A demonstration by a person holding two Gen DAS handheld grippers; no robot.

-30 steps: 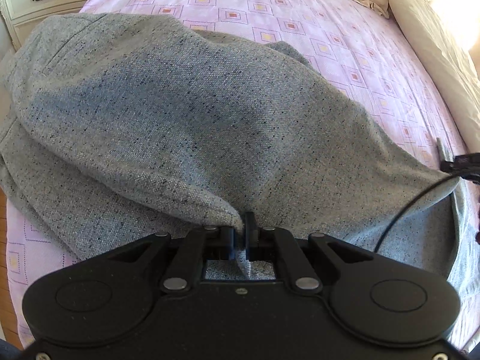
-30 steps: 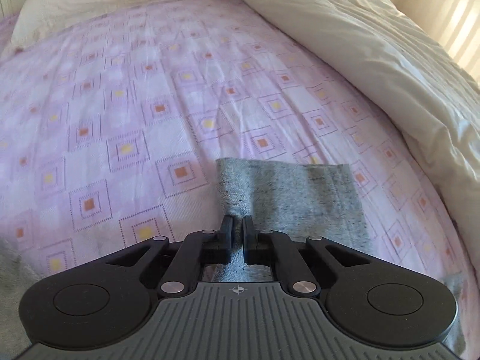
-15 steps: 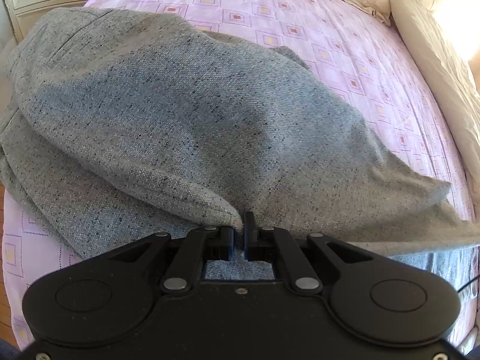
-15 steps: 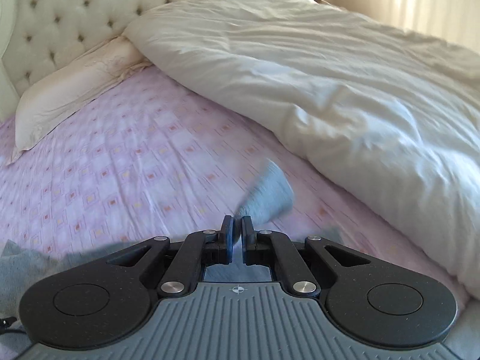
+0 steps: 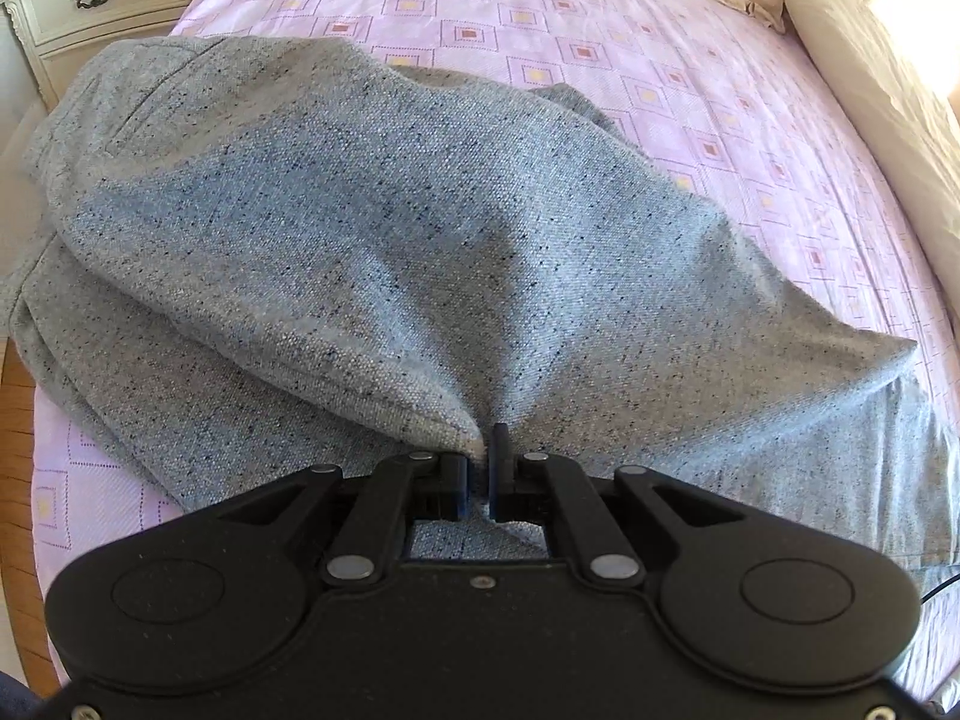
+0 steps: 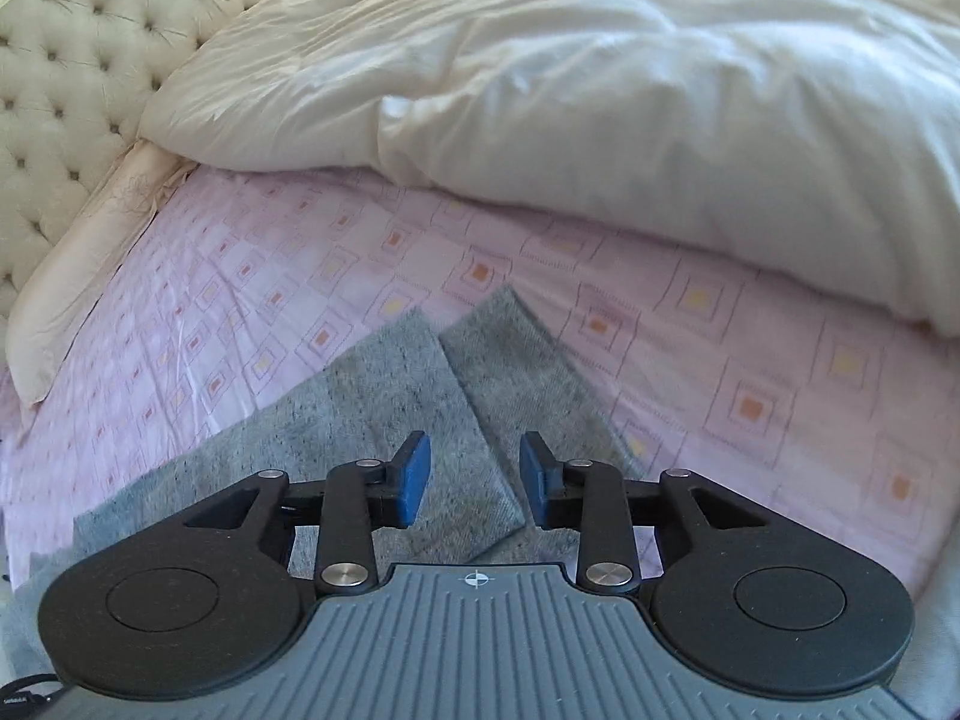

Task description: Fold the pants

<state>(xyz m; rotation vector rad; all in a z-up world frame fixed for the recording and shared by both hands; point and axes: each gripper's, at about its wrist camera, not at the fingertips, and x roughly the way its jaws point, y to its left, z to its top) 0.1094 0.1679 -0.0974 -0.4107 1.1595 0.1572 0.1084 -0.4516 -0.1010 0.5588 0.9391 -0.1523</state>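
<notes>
Left tool (image 5: 479, 468): clamped together on a bunched fold of grey pants (image 5: 384, 228), fabric spread ahead and to both sides over the pink sheet (image 5: 660, 18). Right tool (image 6: 474, 471): fingers apart, gripping nothing, above 2 pant-leg ends (image 6: 420, 396) lying side by side ahead. White duvet (image 6: 600, 90) beyond.

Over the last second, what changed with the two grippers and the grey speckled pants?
The right gripper let go: it was shut on a leg end, and now its jaws stand apart above the two leg ends of the grey speckled pants, which lie side by side on the pink patterned sheet. Its view swung toward the cream duvet. The left gripper stays shut on the pants fabric.
</notes>
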